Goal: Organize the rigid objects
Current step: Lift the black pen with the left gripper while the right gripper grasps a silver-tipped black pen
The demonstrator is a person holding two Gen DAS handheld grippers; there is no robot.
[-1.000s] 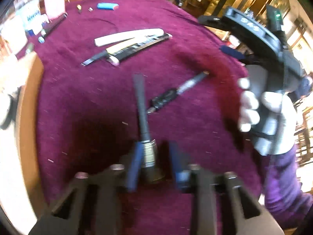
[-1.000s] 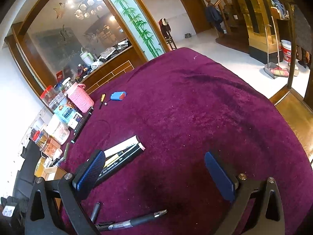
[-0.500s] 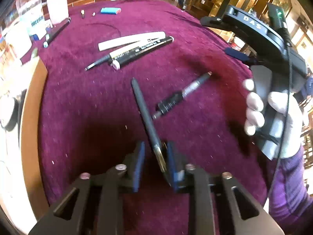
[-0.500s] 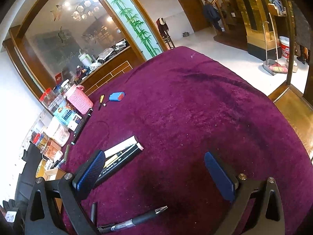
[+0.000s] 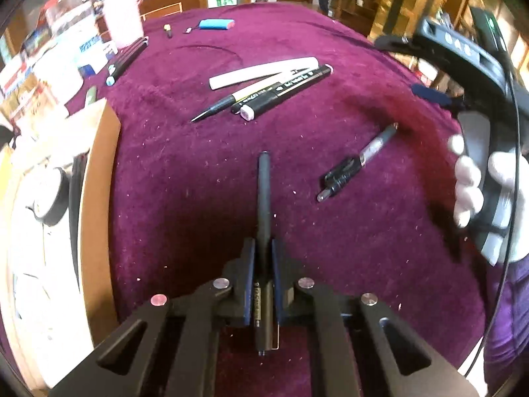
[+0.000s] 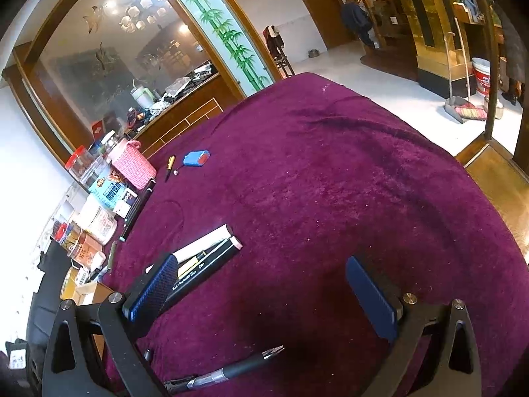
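Observation:
My left gripper (image 5: 263, 248) is shut on a dark slim pen (image 5: 264, 192), which points straight ahead from between the blue pads over the purple cloth (image 5: 185, 198). To its right lies a black pen with a silver grip (image 5: 357, 165), seen again low in the right wrist view as the same black pen (image 6: 228, 372). Farther back, a white tube (image 5: 264, 72), a black marker (image 5: 284, 91) and a brush pen (image 5: 238, 97) lie side by side. My right gripper (image 6: 261, 281) hangs open above the cloth with nothing between its pads; a gloved hand (image 5: 472, 182) holds it.
A blue case (image 6: 196, 158) and a small yellow-black pen (image 6: 170, 165) lie at the far left of the cloth. A pink knitted cover (image 6: 132, 165), jars and boxes (image 6: 96, 218) crowd the left edge. The table's wooden rim (image 5: 96, 198) shows at left.
The left jaws widened briefly, then closed on the dark pen, which swung from a leftward tilt to straight ahead. The right gripper has kept still.

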